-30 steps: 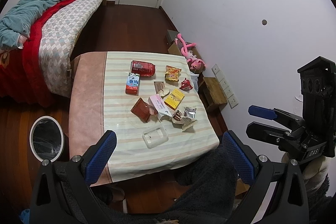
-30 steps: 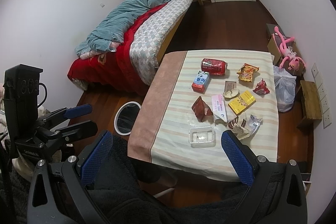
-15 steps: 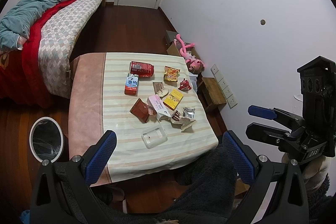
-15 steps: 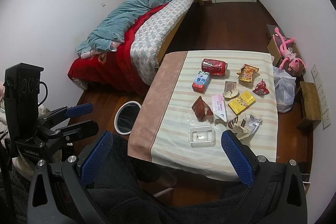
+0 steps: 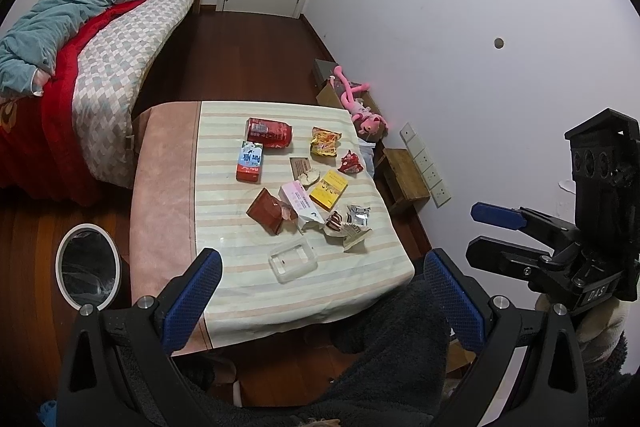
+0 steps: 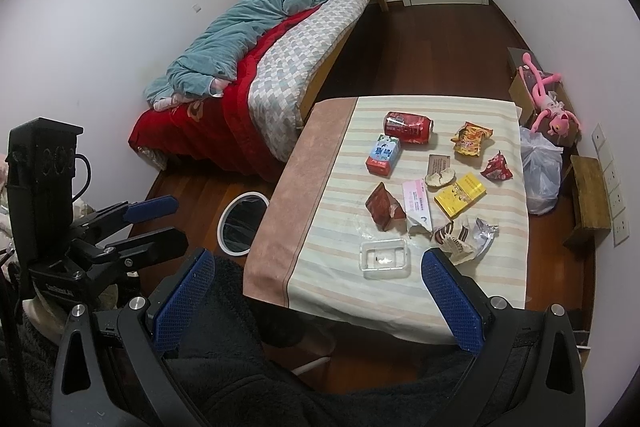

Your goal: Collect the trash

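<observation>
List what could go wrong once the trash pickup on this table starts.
1. The red soda can lies on its side on the striped tablecloth; a nudge may roll it off.
2. The torn wrappers overlap by the near edge, so a gripper may catch several or knock some to the floor.
3. The white-rimmed trash bin stands on the floor to the table's left, so the right gripper would carry pieces across the table.

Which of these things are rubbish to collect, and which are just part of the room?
For the job:
red drink can
blue-and-red milk carton
yellow flat box
clear plastic tray
white-rimmed bin

Just lying about:
pink plush toy
teal quilt
small wooden stool
</observation>
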`<action>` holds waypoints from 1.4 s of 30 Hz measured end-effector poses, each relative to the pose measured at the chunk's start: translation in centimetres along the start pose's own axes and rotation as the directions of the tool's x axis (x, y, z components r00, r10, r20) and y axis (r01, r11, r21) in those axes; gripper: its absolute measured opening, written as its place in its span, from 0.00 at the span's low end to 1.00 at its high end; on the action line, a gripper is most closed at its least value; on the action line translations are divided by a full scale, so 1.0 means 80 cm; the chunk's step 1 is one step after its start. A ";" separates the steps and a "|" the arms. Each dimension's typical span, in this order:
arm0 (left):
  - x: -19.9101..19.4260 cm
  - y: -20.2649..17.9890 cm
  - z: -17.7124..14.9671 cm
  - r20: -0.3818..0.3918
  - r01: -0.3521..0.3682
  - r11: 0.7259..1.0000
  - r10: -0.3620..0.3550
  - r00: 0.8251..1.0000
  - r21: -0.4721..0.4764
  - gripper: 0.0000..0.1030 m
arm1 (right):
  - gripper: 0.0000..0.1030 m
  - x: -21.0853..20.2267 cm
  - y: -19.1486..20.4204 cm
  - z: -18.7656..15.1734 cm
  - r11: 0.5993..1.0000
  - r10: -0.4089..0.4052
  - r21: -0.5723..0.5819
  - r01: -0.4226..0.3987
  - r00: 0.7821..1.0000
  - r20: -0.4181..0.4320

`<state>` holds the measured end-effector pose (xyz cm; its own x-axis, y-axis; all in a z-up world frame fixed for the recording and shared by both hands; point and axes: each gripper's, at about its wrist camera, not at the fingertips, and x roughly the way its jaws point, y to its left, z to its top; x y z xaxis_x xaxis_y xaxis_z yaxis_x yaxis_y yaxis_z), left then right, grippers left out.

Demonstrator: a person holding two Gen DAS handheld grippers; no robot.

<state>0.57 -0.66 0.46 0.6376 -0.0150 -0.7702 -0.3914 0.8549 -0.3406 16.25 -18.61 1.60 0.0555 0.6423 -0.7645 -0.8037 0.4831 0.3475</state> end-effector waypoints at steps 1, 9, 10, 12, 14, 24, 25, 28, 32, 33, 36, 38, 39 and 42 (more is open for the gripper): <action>0.000 -0.001 0.001 0.000 0.000 1.000 0.000 1.000 0.001 1.00 | 1.00 0.000 0.000 0.000 1.000 -0.001 0.000 0.001 1.000 0.001; -0.003 -0.005 -0.001 0.000 0.005 1.000 -0.005 1.000 0.008 1.00 | 1.00 0.000 0.000 -0.001 1.000 0.000 -0.003 0.000 1.000 0.000; -0.003 -0.006 -0.001 0.000 0.005 1.000 -0.005 1.000 0.010 1.00 | 1.00 -0.001 0.000 -0.001 1.000 -0.001 -0.003 0.001 1.000 0.000; -0.003 -0.007 -0.001 0.001 0.007 1.000 -0.007 1.000 0.012 1.00 | 1.00 -0.006 -0.001 -0.001 1.000 0.001 -0.003 -0.001 1.000 0.002; -0.003 -0.008 -0.002 0.003 0.008 1.000 -0.008 1.000 0.012 1.00 | 1.00 -0.006 -0.001 -0.001 1.000 0.000 -0.003 0.000 1.000 0.003; -0.002 -0.008 -0.003 0.005 0.008 1.000 -0.008 1.000 0.015 1.00 | 1.00 -0.007 -0.001 -0.002 1.000 -0.001 -0.005 0.001 1.000 0.004; -0.002 -0.008 -0.002 0.005 0.007 1.000 -0.007 1.000 0.014 1.00 | 1.00 -0.007 -0.001 -0.002 1.000 0.001 -0.004 -0.001 1.000 0.006; 0.008 -0.007 -0.002 0.018 -0.056 0.998 0.056 0.998 0.006 1.00 | 1.00 -0.012 -0.006 -0.002 1.000 -0.012 0.013 0.012 0.999 0.036; 0.044 0.004 -0.003 0.077 -0.244 0.970 0.242 0.967 0.012 1.00 | 1.00 -0.005 -0.037 -0.014 0.987 -0.110 0.133 0.094 0.987 0.113; 0.061 0.010 -0.003 0.079 -0.284 0.959 0.282 0.956 0.013 1.00 | 1.00 0.001 -0.046 -0.016 0.980 -0.127 0.165 0.107 0.985 0.115; 0.125 0.034 -0.003 0.030 -0.361 0.932 0.361 0.932 0.015 1.00 | 1.00 0.041 -0.103 -0.033 0.930 -0.176 0.344 0.130 0.978 0.108; 0.169 0.049 -0.004 -0.014 -0.402 0.915 0.402 0.916 0.024 1.00 | 0.97 0.076 -0.135 -0.044 0.891 -0.211 0.428 0.153 0.973 0.091; 0.192 0.058 -0.006 -0.040 -0.412 0.911 0.412 0.910 0.029 1.00 | 0.91 0.088 -0.147 -0.048 0.877 -0.222 0.453 0.162 0.972 0.082; 0.248 0.088 -0.012 -0.116 -0.412 0.911 0.413 0.903 0.035 1.00 | 0.83 0.146 -0.195 -0.064 0.818 -0.261 0.535 0.211 0.965 0.020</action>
<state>9.85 4.60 -17.76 0.3369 0.2793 -0.8992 -0.5956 0.8029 0.0262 26.37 -21.67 -15.54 0.2753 0.5053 -0.8179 -0.3285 0.8490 0.4139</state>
